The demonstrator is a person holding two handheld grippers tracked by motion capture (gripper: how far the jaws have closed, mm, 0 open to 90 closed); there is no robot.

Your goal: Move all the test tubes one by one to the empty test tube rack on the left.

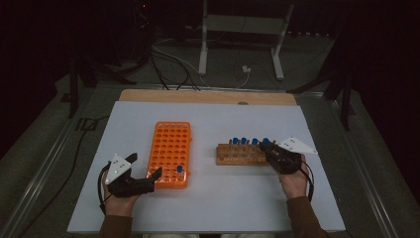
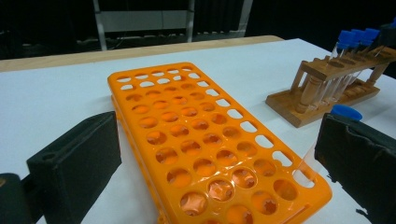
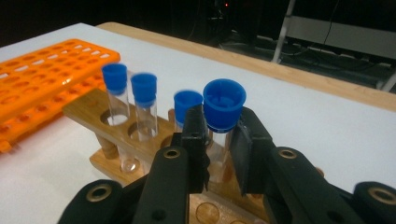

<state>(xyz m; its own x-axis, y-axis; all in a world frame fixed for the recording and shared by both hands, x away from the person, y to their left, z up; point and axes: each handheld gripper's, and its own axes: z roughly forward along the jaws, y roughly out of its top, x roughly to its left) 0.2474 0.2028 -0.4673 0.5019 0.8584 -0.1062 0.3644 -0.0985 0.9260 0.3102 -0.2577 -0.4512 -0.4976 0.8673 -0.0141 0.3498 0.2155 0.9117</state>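
Tubes with blue caps are kept standing in a wooden rack [image 1: 240, 154] on the right side of the white worktop [image 1: 213, 208]. One tube [image 3: 223, 122] at the near end of that rack is pinched just under its cap by the right claw [image 3: 218, 140], whose two black jaws are pressed to its sides. It is probably held there so it can be lifted straight up out of its hole. The tube is upright, with its long side running up and down, the cap on top and the round bottom hidden behind the jaws.

An orange rack [image 1: 171, 152] with many round holes is laid flat near the middle. One blue-capped tube [image 1: 180, 171] is already set in a hole at its near right corner, cap up.

The left claw [image 1: 142, 174] is held wide apart with nothing in it, close to the near end of the orange rack, perhaps so the rack can be steadied.
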